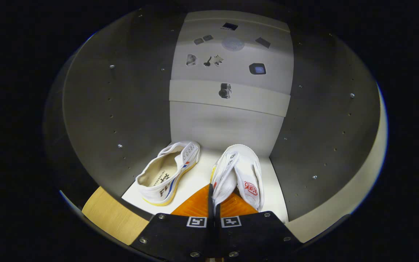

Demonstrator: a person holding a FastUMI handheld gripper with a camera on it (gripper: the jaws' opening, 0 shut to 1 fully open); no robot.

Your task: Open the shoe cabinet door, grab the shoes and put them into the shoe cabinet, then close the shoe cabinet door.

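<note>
The jaws [214, 203] are pinched nearly together on the heel edge of the right shoe [239, 178], which sits on the cabinet floor [195, 176] just ahead of them, its mate [169, 173] lying to the left, apart, and the pale back panel [231, 120] rising beyond both.

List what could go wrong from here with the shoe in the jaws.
1. The gripper pinches only the heel edge of the right shoe; a thin hold, so it might slip or tip on release.
2. The left shoe lies on its side close by; setting down carelessly could nudge it.
3. The cabinet walls are near; withdrawing wide may scrape them.
</note>
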